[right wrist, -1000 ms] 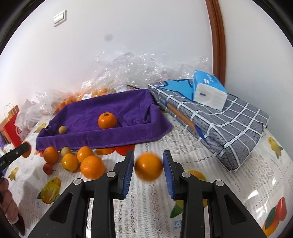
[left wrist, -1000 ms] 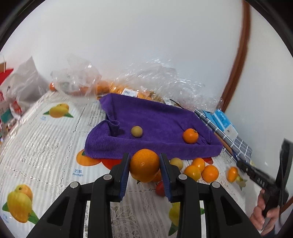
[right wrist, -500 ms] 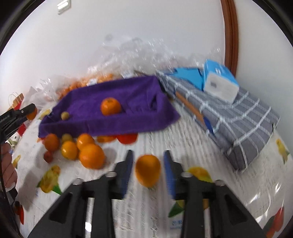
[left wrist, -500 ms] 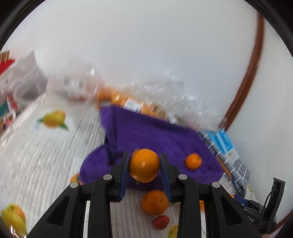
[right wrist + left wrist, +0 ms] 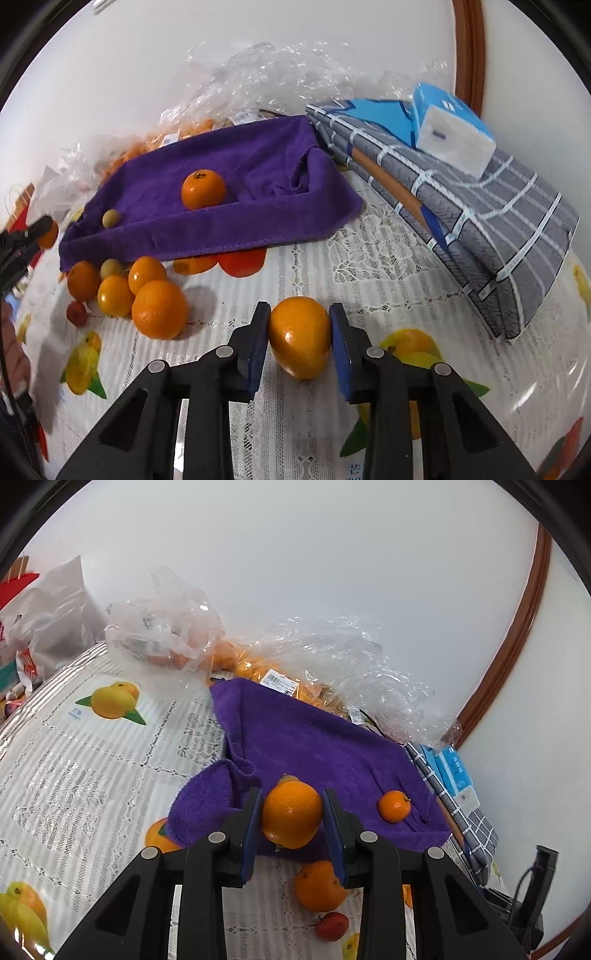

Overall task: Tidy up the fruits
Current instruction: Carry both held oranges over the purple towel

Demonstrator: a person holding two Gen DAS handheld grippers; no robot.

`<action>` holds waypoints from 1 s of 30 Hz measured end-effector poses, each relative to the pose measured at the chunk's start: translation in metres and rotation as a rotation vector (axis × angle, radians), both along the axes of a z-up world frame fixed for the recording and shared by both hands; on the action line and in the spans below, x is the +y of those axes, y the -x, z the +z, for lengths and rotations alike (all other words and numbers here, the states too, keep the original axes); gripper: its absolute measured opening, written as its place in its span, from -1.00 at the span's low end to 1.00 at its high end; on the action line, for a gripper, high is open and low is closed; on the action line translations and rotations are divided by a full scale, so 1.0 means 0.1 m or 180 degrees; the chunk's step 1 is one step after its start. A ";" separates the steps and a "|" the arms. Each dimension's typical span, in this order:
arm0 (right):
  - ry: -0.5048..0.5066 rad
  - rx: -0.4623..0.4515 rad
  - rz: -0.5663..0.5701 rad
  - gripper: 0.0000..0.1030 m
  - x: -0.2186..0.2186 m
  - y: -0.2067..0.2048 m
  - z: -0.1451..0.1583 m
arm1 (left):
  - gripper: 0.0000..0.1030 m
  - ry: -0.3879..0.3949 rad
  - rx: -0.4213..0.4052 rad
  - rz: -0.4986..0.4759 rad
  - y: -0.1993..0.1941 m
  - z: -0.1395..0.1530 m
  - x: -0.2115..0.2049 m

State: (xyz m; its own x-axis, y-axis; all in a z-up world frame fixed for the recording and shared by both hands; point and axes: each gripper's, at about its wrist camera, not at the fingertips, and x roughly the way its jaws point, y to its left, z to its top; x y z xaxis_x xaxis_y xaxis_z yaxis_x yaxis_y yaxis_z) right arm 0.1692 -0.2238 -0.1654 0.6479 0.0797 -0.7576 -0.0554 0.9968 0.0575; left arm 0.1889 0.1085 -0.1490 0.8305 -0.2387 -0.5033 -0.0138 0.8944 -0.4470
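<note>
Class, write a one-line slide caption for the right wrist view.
Right claw shut on an orange above the fruit-print tablecloth, purple towel behind.

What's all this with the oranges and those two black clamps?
A person is sorting fruit with a handheld gripper in each hand. The left gripper is shut on an orange, held above the purple towel. The right gripper is shut on another orange over the tablecloth. One small orange already lies on the towel; a loose pile waits beside it.

"mango" caption on fruit-print tablecloth (image 5: 74, 746); bag labels illegible.
</note>
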 end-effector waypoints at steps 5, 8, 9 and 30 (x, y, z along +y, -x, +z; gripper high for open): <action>-0.0212 -0.0347 -0.0056 -0.38 -0.01 0.06 0.28 | -0.40 -0.0016 -0.0022 -0.0012 0.00 0.08 -0.03; -0.0193 -0.0538 -0.0058 -0.38 0.01 -0.03 0.50 | -0.40 -0.0121 -0.0115 -0.0002 0.03 0.22 -0.09; -0.0160 -0.0581 -0.0049 -0.38 0.02 -0.08 0.57 | -0.40 -0.0127 -0.0133 -0.0011 0.02 0.28 -0.10; -0.0133 -0.0677 -0.0002 -0.37 0.28 -1.28 0.42 | -0.40 -0.0229 0.0033 0.0176 -1.03 -0.04 -0.01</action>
State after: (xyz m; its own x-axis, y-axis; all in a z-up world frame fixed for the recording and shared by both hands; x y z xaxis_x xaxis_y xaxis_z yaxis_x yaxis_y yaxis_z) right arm 0.2967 -0.1958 -0.1232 0.7928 0.1079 -0.5998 -0.0702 0.9938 0.0860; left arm 0.2924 0.1077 -0.1526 0.8361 -0.1555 -0.5260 -0.0683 0.9220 -0.3812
